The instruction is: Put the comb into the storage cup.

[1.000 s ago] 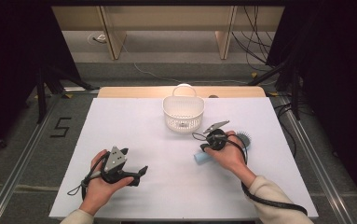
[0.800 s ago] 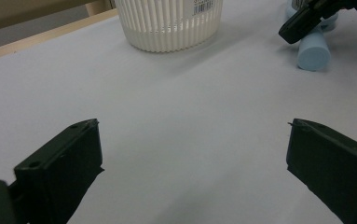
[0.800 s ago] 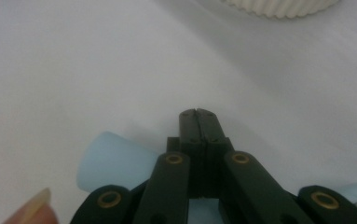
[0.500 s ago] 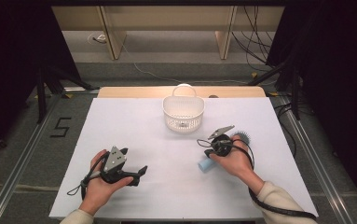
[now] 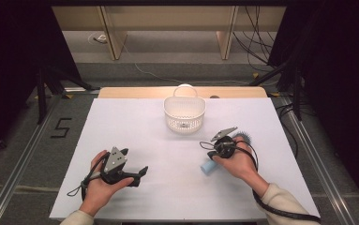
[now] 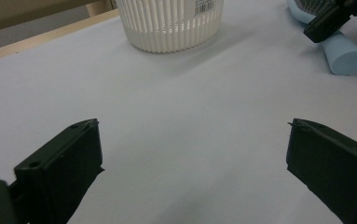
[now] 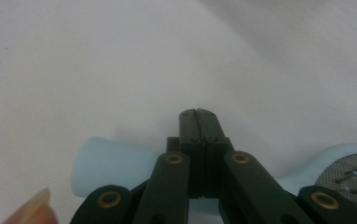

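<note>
in the right gripper view the closed jaws hid the middle of the light blue hairbrush (image 7: pixel 106 165), and its bristle head ran off the right edge. in the left gripper view the white basket (image 6: pixel 171 25) was cut off at the top, its barcode label too small to read.

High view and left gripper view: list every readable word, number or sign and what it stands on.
"5": dark figure on the grey floor left of the table.
Barcode sticker on the white basket: its digits are too small to read.
</note>
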The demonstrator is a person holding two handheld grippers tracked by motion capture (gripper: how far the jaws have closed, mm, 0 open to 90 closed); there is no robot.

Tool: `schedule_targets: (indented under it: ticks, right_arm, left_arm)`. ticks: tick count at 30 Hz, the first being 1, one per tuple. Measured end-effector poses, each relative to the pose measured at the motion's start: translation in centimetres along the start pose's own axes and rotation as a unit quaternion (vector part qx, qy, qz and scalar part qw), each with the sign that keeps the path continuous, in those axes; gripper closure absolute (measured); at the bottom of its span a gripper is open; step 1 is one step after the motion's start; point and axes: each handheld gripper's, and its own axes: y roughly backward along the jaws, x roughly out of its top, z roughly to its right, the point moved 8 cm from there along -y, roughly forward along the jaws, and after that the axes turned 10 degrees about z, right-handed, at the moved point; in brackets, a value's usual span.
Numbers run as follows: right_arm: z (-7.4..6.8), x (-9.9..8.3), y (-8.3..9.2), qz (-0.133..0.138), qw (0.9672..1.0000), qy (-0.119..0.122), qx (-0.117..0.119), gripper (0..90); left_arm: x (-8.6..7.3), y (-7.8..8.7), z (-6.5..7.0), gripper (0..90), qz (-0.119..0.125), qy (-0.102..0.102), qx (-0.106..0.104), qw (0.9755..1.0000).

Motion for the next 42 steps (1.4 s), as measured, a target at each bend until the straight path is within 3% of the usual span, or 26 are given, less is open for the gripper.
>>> schedule_targets:
  ticks: [19, 28, 34, 42]
  right_arm:
    - [0.0, -2.1, 2.4, -0.030, 0.9994, -0.009, 0.012, 90.0]
    - [0.3, -3.3, 3.6, -0.048, 0.9988, -0.003, 0.006, 90.0]
    - [0.9, -4.7, 5.1, -0.069, 0.9976, -0.010, -0.002, 90.0]
    - [2.8, -6.8, 7.3, -0.076, 0.9963, -0.030, -0.026, 90.0]
  left_arm:
    - [0.0, 0.0, 0.0, 3.0, 0.000, -0.001, 0.001, 1.0000]
    - [0.0, 0.0, -0.1, 2.9, 0.000, 0.000, 0.001, 1.0000]
    - [0.0, 0.0, -0.1, 3.0, 0.000, 0.000, 0.001, 1.0000]
    - [0.0, 0.0, -0.1, 3.0, 0.000, 0.001, 0.003, 1.0000]
